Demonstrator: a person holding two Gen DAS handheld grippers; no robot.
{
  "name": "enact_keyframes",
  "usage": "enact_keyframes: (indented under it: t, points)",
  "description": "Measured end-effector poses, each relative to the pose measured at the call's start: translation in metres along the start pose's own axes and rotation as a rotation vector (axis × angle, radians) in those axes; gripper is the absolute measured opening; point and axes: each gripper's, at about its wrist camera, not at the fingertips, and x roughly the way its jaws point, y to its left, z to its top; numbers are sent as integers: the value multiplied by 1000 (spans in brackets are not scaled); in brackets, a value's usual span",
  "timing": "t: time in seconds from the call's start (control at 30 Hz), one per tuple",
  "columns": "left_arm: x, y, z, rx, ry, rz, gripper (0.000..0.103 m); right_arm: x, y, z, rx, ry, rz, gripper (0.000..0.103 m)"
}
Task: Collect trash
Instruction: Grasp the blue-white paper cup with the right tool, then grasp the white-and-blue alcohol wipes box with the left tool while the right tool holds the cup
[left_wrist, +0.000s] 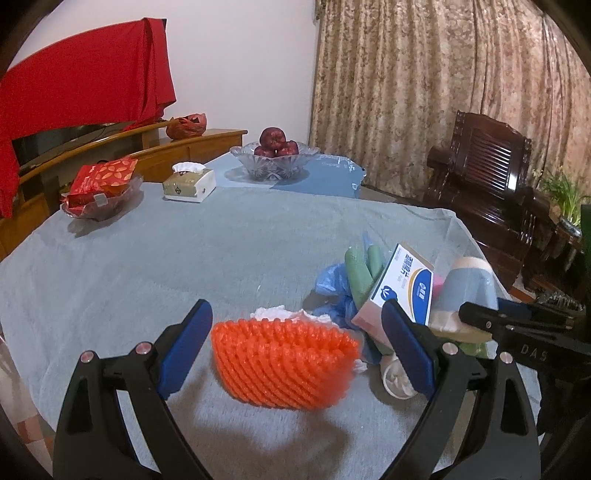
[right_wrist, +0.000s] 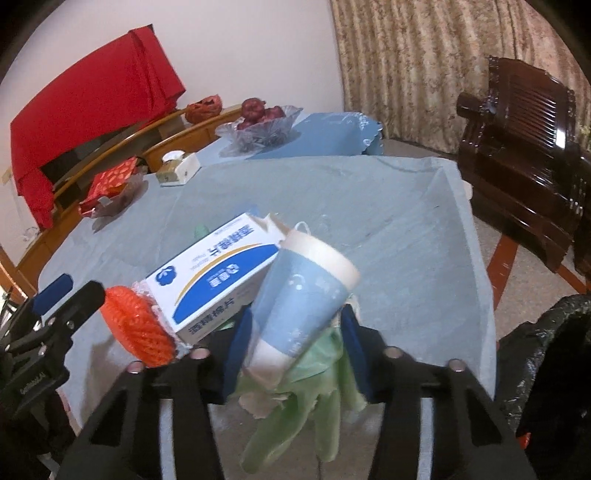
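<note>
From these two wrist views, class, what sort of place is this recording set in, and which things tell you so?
Most likely a home living or dining room: a cloth-covered table carrying a glass bowl of apples and a tissue box, floor-length patterned curtains, and a carved dark wooden armchair.

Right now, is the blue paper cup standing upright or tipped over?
Tipped. The blue paper cup leans with its white rim up and to the right, between the jaws of the right gripper, over a green glove.

Orange net sleeve (left_wrist: 284, 363), white-and-blue box (right_wrist: 218, 273), pale blue cup (right_wrist: 306, 299), green glove (right_wrist: 310, 402), grey-blue tablecloth (left_wrist: 184, 258)
</note>
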Motion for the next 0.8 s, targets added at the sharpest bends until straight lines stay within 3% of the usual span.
enact_keyframes:
  t: [0.1,0.17,0.43,0.6,0.8]
  points:
    - [-1,-3,1,3,-3,-3,90,-2,1,-1,-3,3,33,24]
    - [-2,-5,1,6,-3,-7,90,-4,3,0,-10,-4,43,20]
    - [0,-26,5,32,-3,-49,90,-36,-6,8,13,-80,72,18]
    - [10,-49,3,74,11,-83,90,-50,-23,10,30,-93,44,18]
    - [33,-66,-6,132,40,-68,90,-50,-46,4,61,-75,-4,18]
